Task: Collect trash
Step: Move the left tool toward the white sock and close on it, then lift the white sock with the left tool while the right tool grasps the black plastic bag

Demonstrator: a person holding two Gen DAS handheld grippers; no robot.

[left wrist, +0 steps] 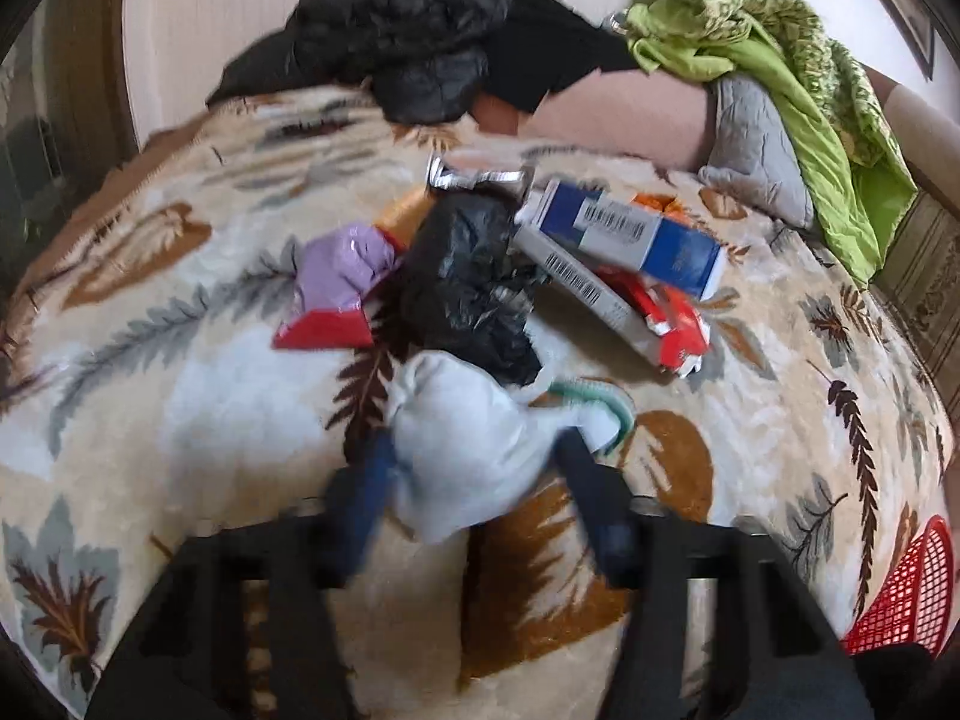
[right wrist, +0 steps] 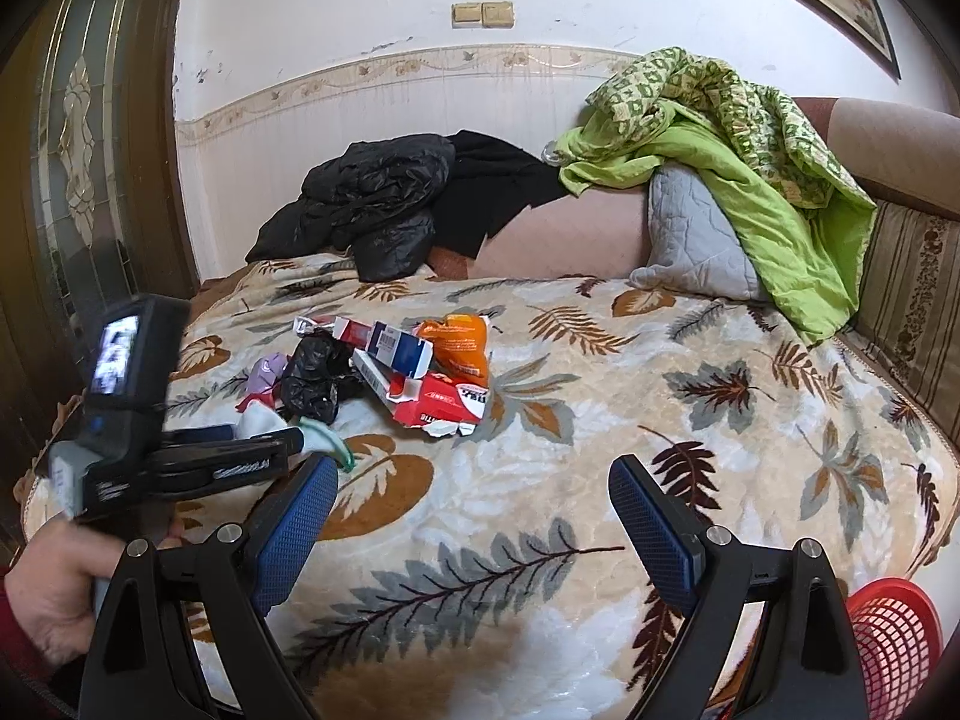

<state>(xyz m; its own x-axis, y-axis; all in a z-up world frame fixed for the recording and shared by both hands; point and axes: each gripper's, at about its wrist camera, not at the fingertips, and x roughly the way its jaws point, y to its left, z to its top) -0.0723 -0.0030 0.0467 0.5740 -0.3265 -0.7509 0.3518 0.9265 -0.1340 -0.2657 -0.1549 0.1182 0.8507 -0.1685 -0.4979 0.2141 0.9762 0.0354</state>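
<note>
On the leaf-patterned blanket lies a heap of trash: a black plastic bag, a blue and white box, a torn red and white carton, a purple wrapper and an orange packet. My left gripper is at the heap's near edge, both pads against a crumpled white wad with a green strip on it. The right wrist view shows the same gripper from the side, with a hand holding it. My right gripper hovers open over bare blanket, nothing between its fingers.
A red mesh basket stands off the bed's near right corner. At the back lie a black jacket, a grey pillow and a green blanket. A dark glazed door is on the left.
</note>
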